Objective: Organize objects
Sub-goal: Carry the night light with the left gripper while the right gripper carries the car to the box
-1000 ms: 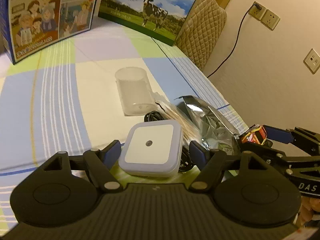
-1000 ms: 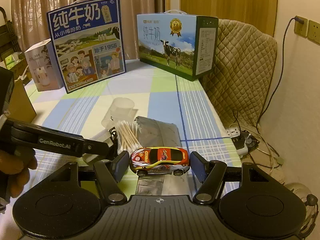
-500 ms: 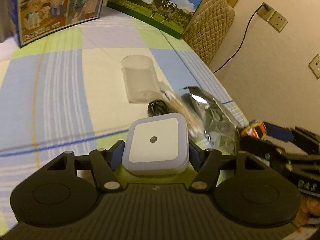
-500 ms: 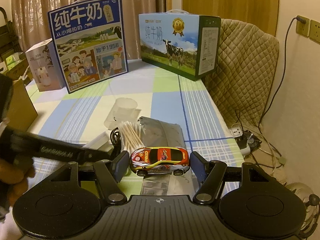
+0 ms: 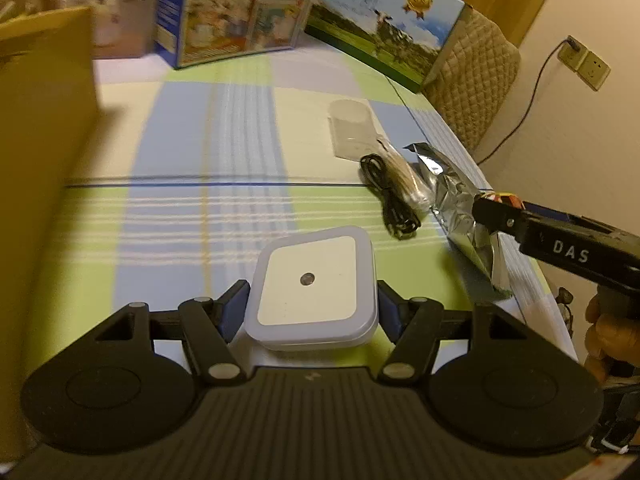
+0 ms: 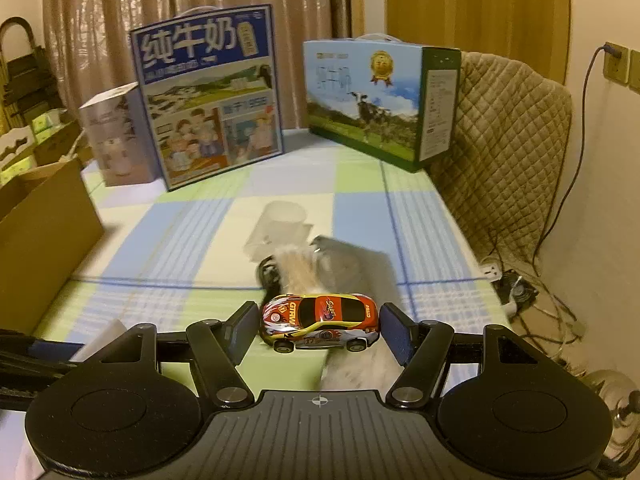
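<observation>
Left tongs clamped on the white square night light, held clear of the checked desk, with the open cardboard box close on the left and nearer this hand. Right tongs clamped end to end on the toy car, long axis crosswise between the pads, box well off to the left.
</observation>
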{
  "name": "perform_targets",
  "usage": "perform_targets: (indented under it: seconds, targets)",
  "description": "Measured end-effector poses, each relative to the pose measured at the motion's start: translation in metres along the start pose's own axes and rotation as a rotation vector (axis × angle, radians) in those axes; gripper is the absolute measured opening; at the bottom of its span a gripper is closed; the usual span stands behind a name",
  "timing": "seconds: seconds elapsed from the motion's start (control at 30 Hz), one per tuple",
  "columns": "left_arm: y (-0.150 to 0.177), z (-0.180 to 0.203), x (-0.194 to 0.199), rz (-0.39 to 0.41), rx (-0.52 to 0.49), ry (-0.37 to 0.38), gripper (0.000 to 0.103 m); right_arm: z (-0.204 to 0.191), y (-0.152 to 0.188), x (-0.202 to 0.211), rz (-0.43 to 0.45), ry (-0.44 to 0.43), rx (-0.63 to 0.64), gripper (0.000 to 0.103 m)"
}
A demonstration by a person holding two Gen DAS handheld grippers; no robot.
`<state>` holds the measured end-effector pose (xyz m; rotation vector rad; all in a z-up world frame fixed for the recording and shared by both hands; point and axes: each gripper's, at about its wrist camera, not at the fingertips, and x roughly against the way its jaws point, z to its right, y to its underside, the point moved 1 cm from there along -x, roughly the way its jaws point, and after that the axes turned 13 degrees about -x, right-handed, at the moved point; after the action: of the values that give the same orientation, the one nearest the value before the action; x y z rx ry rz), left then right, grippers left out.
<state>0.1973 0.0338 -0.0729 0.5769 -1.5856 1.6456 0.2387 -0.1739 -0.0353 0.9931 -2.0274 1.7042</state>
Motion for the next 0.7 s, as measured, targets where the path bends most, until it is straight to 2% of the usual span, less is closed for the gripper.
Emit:
perform_targets:
  seconds: [0.4,0.7]
  targets:
    - [0.035,0.01,0.089,0.035,-0.009,-0.039,0.061,-0.031,0.047,0.08,-0.04,-0.009,-0.026,0.063]
    - [0.052,0.024,0.143,0.08,-0.062,-0.064,0.061,-0.058,0.063,0.13,-0.022,-0.034,0.007,0.063]
